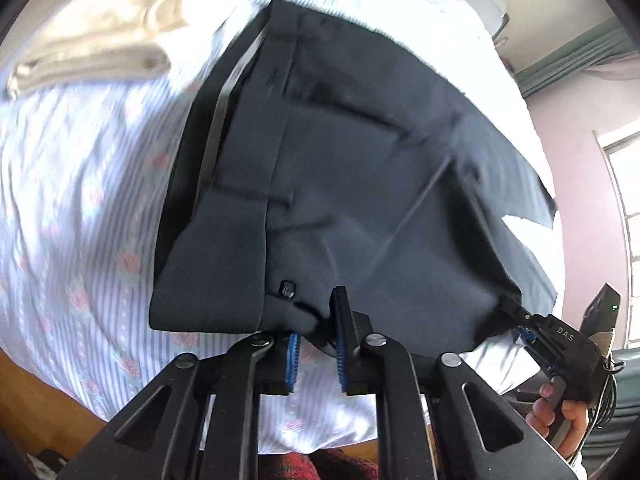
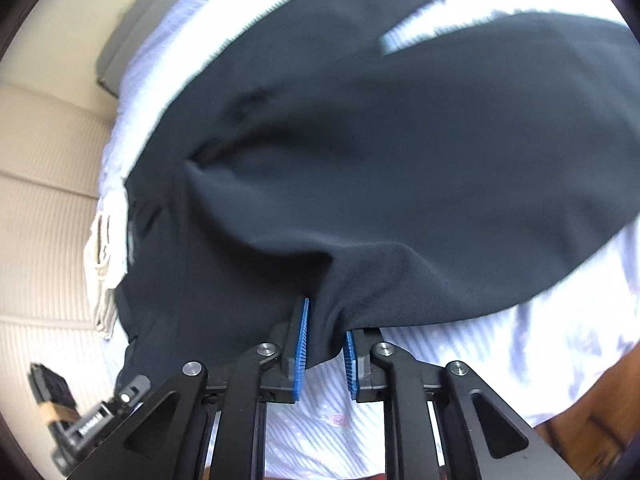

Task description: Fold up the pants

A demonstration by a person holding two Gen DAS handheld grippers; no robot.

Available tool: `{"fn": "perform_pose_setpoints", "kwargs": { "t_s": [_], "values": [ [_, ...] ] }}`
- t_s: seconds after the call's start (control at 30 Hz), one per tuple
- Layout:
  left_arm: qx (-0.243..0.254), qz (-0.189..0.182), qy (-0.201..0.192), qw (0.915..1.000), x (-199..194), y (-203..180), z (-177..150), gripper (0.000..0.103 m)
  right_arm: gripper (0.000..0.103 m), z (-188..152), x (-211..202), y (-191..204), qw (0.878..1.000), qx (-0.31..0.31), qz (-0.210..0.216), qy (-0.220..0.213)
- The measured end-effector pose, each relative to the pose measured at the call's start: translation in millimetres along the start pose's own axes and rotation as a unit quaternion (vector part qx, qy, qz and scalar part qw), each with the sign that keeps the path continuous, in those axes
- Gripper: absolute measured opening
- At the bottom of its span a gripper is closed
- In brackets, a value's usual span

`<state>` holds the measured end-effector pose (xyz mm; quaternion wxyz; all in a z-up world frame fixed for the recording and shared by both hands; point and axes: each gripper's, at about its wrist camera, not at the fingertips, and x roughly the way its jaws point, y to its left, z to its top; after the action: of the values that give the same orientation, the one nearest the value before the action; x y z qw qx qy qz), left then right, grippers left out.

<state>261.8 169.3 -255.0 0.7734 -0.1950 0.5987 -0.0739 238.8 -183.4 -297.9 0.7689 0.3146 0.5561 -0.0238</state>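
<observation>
Both sets of fingers are closed on the near edge of the pants: the left gripper pinches dark cloth at the waistband end, just beside a small button, and the right gripper has a bunched fold of the same edge clamped between its blue pads. A hand holds the right tool at the lower right of the left view. The pants lie spread on a bed with a striped, flowered sheet, waistband to the left and legs running off to the right, apparently one over the other. A pale folded garment rests further up the bed, apart from them. By my judgement the fold is at an early stage: the edge is only gripped and slightly raised, and carrying it across, laying it down and any later folds are still to do.
</observation>
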Motion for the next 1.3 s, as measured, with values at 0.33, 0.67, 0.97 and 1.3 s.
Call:
{"fn": "perform_pose_setpoints", "kwargs": {
  "t_s": [0.33,0.67,0.97,1.3],
  "values": [
    [0.031,-0.022,-0.119,0.9922,-65.0,-58.7,86.0,0.009,0.009,79.1,-90.3,63.1,0.989,-0.087,0.003,-0.117],
    [0.045,0.016,-0.167,0.9848,-16.9,-87.8,232.8,0.009,0.007,206.3,-50.2,133.6,0.976,-0.142,0.034,-0.160],
    [0.019,0.062,-0.097,0.9932,86.0,-48.6,317.0,0.009,0.007,296.0,77.3,174.4,0.978,-0.192,0.000,-0.087],
    [-0.002,0.106,-0.049,0.9931,123.2,-47.7,346.1,0.059,0.034,322.0,137.4,169.6,0.983,-0.186,-0.008,-0.001]
  ]
}}
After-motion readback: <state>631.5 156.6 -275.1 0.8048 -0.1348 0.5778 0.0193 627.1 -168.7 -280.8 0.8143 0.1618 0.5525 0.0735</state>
